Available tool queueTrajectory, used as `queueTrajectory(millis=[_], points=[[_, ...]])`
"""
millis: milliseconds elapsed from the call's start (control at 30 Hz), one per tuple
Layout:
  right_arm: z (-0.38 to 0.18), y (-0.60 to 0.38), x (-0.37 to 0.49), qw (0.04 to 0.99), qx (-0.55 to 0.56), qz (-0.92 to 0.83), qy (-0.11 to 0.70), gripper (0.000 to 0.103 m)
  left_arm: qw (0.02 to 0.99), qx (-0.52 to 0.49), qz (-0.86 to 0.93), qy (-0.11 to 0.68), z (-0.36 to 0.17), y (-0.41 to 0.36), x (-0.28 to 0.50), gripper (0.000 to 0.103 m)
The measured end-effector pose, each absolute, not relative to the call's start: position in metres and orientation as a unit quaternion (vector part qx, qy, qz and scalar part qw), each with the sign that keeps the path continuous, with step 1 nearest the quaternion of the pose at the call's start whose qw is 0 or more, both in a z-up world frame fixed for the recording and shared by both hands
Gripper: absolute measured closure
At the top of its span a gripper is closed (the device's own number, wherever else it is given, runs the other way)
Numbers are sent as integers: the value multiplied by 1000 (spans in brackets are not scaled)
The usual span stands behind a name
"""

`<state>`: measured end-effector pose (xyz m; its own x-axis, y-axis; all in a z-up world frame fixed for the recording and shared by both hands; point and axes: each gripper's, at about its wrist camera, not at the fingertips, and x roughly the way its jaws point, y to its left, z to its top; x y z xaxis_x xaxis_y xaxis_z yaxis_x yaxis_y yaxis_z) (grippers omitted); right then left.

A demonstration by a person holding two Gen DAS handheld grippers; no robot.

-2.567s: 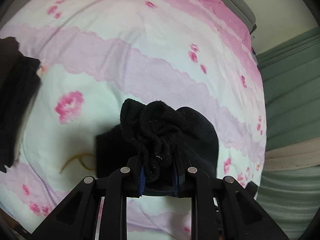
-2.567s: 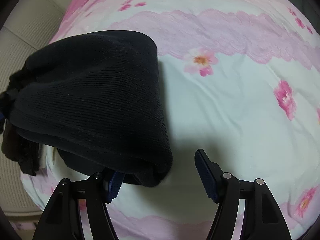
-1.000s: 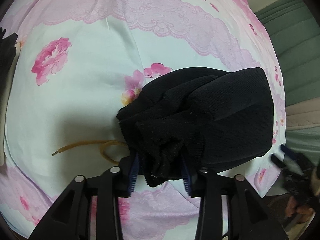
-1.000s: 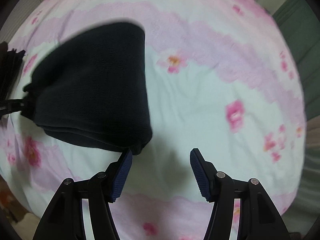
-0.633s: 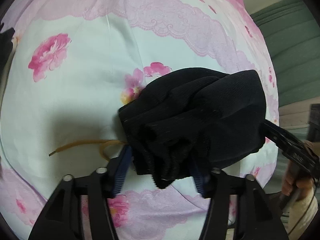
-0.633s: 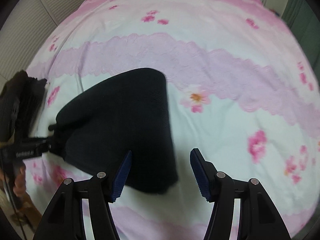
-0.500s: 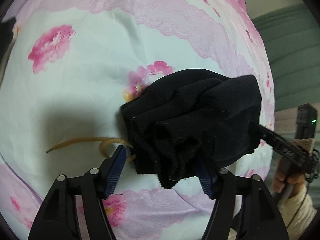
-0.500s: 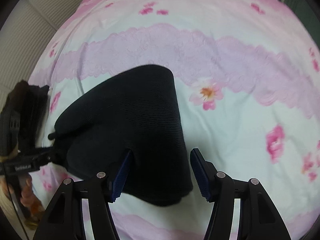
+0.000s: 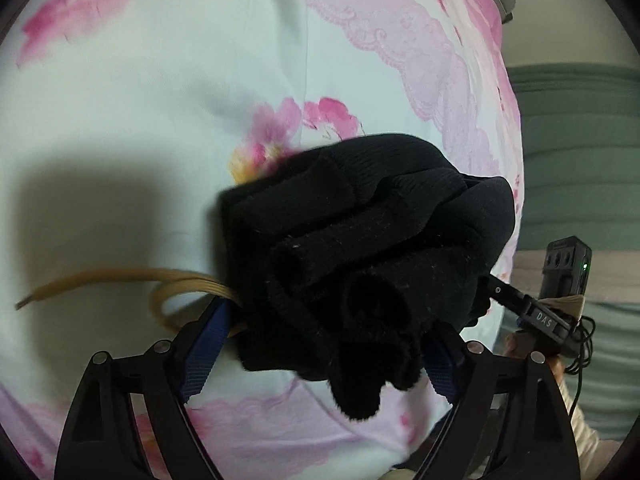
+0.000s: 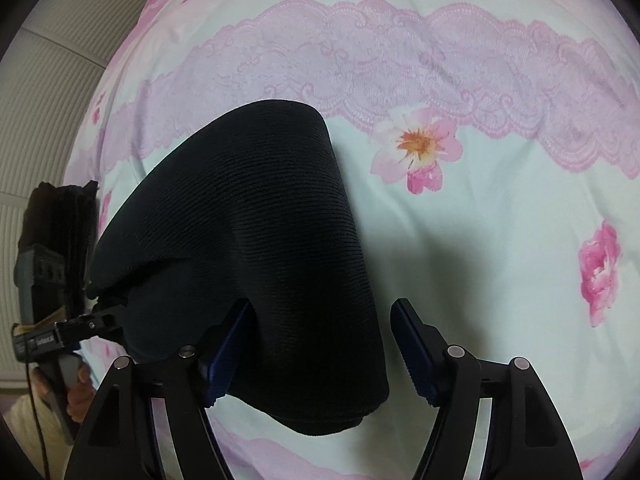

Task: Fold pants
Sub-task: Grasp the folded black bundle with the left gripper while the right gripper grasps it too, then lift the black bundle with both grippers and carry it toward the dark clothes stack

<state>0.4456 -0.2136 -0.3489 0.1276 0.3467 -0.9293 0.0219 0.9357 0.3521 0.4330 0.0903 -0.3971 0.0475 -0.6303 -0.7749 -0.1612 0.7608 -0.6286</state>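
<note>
The black ribbed pants [image 10: 256, 216] lie folded in a thick bundle on the pink flowered bed sheet [image 10: 500, 240]. In the left wrist view the bunched waistband end [image 9: 352, 264] sits between the wide-open fingers of my left gripper [image 9: 320, 344], with a tan drawstring [image 9: 132, 280] trailing left. My right gripper [image 10: 320, 344] is open, its fingers on either side of the bundle's near corner. Each gripper shows in the other's view, the right one [image 9: 536, 316] and the left one [image 10: 80, 328].
A stack of dark folded clothes [image 10: 60, 220] lies at the bed's left edge beside a white ribbed wall [image 10: 48, 80]. A green sofa or cushion [image 9: 580, 160] stands past the bed's right edge.
My left gripper has opened and let go of the waistband end. My right gripper has moved in, now straddling the bundle's near corner. The bundle has settled on the sheet.
</note>
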Motion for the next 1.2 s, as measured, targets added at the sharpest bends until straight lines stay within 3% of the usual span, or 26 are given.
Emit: queueTrajectory(millis=[300, 467, 500, 567, 633, 733, 900, 1200], points=[[-364, -212, 455, 718, 189, 135, 657, 31, 654, -317, -153, 669, -410, 81, 445, 6], [-376, -208, 460, 711, 219, 127, 656, 29, 652, -331, -129, 670, -413, 81, 446, 6], [-376, -206, 461, 713, 221, 125, 654, 29, 652, -331, -127, 671, -411, 81, 445, 9], [-373, -201, 461, 717, 219, 122, 651, 33, 649, -343, -140, 664, -404, 82, 442, 29], [-369, -198, 459, 721, 215, 121, 648, 38, 654, -343, -139, 659, -396, 80, 439, 41], [-356, -192, 455, 729, 210, 119, 641, 46, 666, -332, -137, 654, -385, 79, 434, 49], [-332, -184, 445, 746, 197, 122, 624, 52, 694, -313, -131, 635, -352, 73, 424, 55], [-251, -186, 389, 793, 200, 133, 560, 53, 750, -286, -162, 573, -260, 69, 376, 55]])
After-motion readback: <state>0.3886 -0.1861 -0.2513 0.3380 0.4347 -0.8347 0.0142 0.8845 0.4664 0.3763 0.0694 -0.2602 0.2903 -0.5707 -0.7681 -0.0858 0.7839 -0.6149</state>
